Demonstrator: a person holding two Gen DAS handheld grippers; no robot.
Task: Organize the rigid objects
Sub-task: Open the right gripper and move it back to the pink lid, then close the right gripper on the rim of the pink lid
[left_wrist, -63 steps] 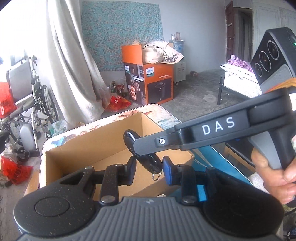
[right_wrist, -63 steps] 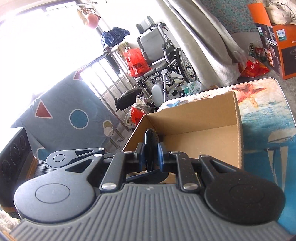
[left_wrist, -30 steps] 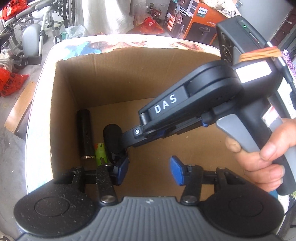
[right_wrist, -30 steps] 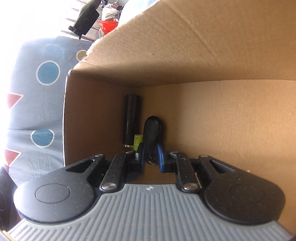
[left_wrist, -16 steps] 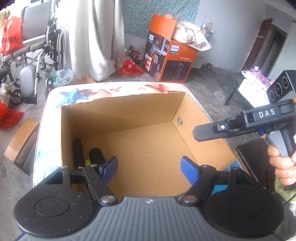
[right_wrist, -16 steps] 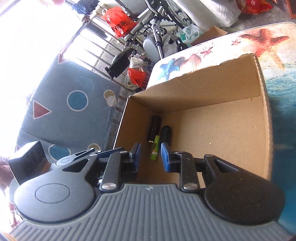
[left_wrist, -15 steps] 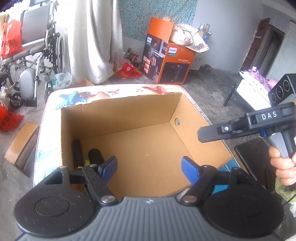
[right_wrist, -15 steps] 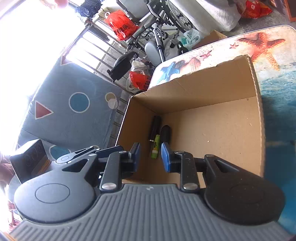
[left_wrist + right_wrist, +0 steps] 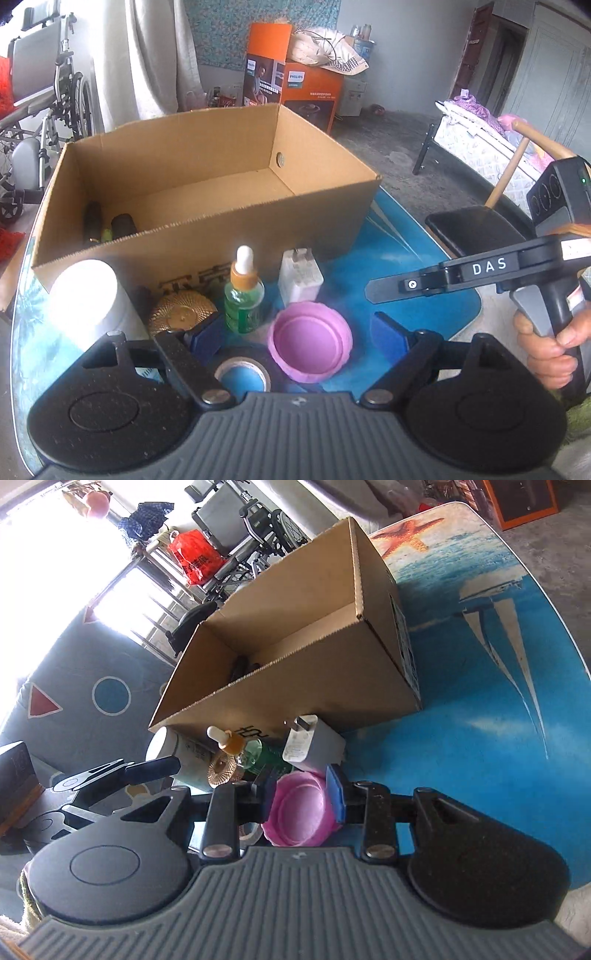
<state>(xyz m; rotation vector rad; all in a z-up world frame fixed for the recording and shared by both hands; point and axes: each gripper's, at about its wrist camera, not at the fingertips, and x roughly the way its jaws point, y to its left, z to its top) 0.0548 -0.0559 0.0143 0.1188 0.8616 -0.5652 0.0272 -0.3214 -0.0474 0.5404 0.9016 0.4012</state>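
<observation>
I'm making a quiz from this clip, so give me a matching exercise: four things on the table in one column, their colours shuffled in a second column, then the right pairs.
Things:
1. dropper bottle
2. bowl
3. charger plug
4. round lid

Colours:
A. white
B. gold
C. green with an orange collar
D. pink

Pairs: 1-C, 2-D, 3-A, 4-B

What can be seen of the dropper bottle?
The dropper bottle stands upright on the table, just in front of the box. Its clear body holds green liquid and carries a green label; above sit an orange collar and a white bulb. The charger and gold disc flank it. Whether they touch it is unclear.
</observation>
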